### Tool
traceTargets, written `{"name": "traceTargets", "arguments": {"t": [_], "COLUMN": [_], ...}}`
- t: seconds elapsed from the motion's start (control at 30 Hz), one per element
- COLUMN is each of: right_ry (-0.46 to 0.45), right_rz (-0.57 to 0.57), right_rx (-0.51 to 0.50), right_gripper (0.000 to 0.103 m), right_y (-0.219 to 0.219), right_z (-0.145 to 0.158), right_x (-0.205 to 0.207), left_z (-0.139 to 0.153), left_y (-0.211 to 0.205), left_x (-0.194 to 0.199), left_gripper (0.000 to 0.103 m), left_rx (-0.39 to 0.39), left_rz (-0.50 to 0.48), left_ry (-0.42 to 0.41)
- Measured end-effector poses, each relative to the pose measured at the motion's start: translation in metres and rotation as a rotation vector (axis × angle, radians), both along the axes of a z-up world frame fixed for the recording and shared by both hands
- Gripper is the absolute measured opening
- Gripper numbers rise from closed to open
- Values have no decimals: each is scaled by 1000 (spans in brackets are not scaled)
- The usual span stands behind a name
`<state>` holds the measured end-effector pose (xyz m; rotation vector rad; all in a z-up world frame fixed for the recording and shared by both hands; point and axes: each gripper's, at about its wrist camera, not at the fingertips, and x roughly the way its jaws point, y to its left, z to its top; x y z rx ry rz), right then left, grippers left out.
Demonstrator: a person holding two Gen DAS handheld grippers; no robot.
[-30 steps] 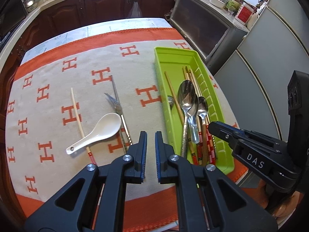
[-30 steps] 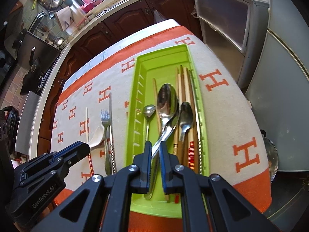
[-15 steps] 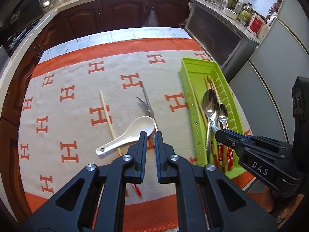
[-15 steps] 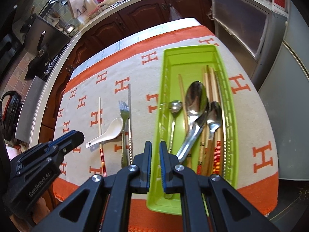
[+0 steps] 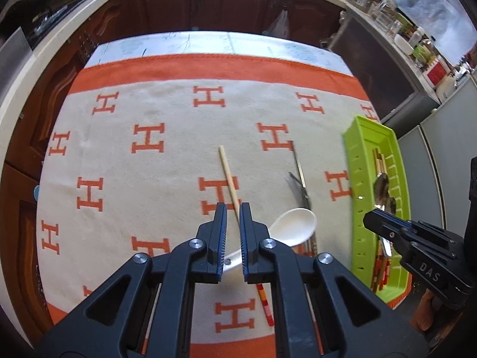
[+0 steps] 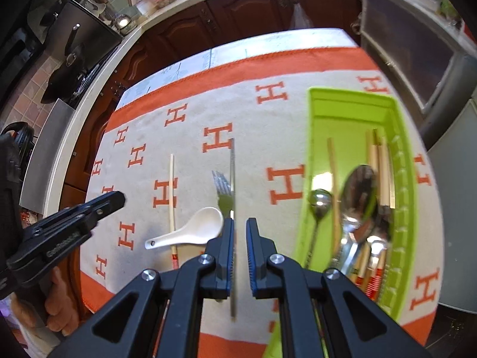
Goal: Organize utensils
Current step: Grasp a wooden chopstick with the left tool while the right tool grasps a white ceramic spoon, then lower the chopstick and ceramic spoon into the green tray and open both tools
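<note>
My left tongs (image 5: 233, 208) slightly spread, empty, over the chopstick (image 5: 228, 176); white spoon (image 5: 293, 228) just right of them. My right tongs (image 6: 240, 223) slightly spread, empty, above the fork (image 6: 223, 194). Green tray (image 6: 402, 155) with spoons and chopsticks right of them.

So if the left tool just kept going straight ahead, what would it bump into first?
Probably the single chopstick lying on the cloth: it runs right between the left tool's open tips. The white spoon sits just to the right. Depth is hard to judge.
</note>
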<state>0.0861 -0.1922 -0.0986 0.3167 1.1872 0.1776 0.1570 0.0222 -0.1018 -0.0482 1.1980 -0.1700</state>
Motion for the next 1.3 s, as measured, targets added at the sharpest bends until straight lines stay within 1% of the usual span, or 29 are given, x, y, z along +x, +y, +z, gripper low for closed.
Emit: {"name": "traceTargets", "arguments": {"t": [0.07,0.17,0.27,0.53,0.73,0.77,0.83,0.93,1.0,1.13,1.2,1.3], "right_ry": [25,59,86,161,170,164,151,113,81,8,-18,-48], "right_rz": [14,25,34,21,15,13,17,24,35,75,88,99], "right_rx": [34,67,97,142,153,150,142,118,109,97,84,93], "right_gripper": [8,8,8,8,8,9,9,4,4,3,3,3], "right_y": [4,8,11,17,21,22,24,26,26,24,22,14], "right_z": [-7,-17,-28,-58,-66,-66,-65,-60,-54,-37,-31,-23], "right_x": [7,15,21,29,31,31,31,27,24,15,10,2], "left_z": [-13,-33,-48,-59,-74,-74,-74,-74,-74,-69,-68,-73], "left_y": [3,3,-1,-16,-25,-26,-28,-29,-28,-15,-8,-5], "left_x": [8,15,16,16,11,9,7,4,2,3,4,7], "left_gripper": [6,6,6,6,6,6,6,6,6,6,6,6], "left_rx": [-1,-25,-23,-37,-38,-32,-37,-48,-66,-95,-99,-93], "left_rz": [7,-20,-39,-93,-118,-121,-134,-147,-147,-109,-90,-65], "left_ry": [30,83,107,117,152,136,135,144,161,164,164,186]}}
